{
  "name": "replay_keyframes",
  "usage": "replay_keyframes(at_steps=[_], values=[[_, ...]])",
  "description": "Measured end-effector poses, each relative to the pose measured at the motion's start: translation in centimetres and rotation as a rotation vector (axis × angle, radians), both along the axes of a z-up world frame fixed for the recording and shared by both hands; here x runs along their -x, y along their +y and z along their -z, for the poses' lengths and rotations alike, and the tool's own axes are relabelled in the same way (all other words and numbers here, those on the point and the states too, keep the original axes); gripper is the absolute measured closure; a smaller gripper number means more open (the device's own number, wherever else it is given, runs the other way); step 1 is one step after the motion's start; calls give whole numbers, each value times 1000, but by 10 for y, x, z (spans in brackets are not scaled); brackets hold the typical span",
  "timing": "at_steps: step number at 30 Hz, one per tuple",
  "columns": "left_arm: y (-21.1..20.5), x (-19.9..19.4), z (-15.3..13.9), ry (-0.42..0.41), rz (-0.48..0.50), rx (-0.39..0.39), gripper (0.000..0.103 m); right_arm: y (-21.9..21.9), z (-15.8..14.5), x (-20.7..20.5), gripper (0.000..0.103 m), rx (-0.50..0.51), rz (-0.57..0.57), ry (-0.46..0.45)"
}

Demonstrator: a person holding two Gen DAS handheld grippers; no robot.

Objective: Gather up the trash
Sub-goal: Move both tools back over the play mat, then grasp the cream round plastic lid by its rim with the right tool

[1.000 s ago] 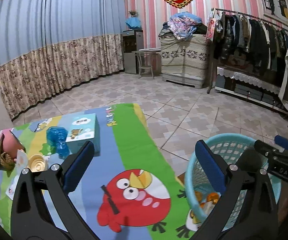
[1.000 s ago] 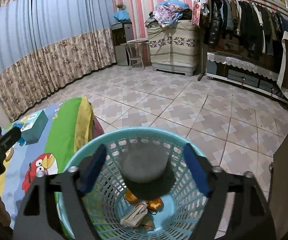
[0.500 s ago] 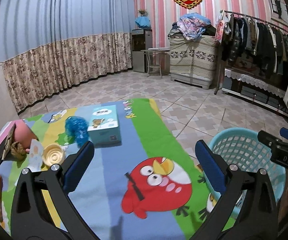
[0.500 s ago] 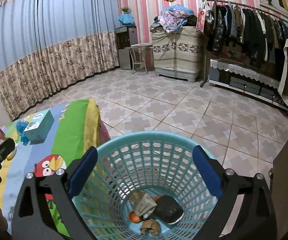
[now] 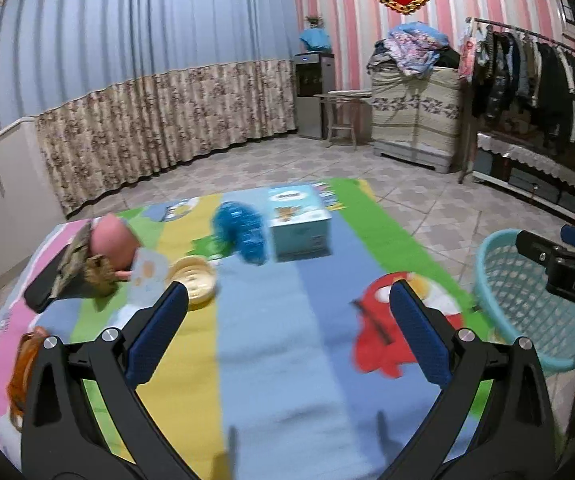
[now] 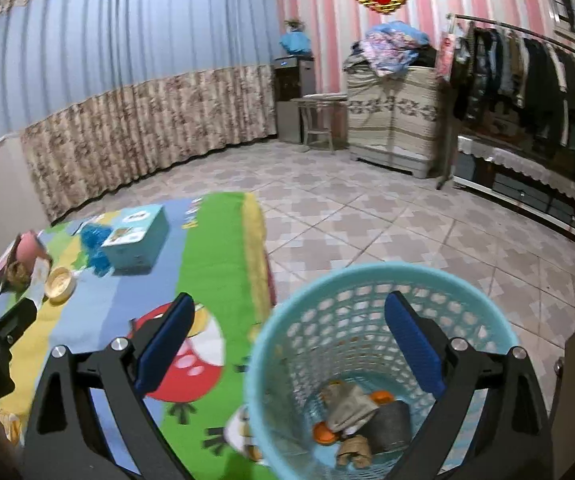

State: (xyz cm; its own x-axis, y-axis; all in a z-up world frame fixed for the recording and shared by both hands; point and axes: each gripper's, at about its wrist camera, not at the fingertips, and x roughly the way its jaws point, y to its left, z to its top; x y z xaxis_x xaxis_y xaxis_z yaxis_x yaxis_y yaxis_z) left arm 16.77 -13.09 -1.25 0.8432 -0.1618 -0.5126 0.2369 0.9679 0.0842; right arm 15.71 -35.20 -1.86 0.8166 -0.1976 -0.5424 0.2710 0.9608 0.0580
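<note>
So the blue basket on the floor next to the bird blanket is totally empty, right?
Not quite. The blue basket does stand on the floor beside the bird blanket, but it isn't empty. The right wrist view looks down into it and shows trash at the bottom: crumpled scraps, something orange and a dark lump.

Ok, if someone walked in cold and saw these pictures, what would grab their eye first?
Probably the cartoon mat with its big red bird, covering the table under the open left gripper. Next, the turquoise basket below the open right gripper, with scraps in its bottom, and the blue crumpled wrapper beside a teal box.
</note>
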Motion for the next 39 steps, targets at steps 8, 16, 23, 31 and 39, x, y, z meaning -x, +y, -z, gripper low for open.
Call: replay_keyframes(at_steps=[8,16,23,31,39], values=[[71,-19,13,45,-111,16,6,47,0,-23,9,-37,-65,15],[149,-38,11,43,-214,17,6,99,14,-45,9,15,-152,77],[195,-49,8,34,-266,24,6,142,27,-61,9,49,-241,127],[242,-59,4,53,-299,62,6,202,32,-99,9,63,-362,163],[267,-65,0,49,-315,78,6,253,51,-151,9,58,-437,238]])
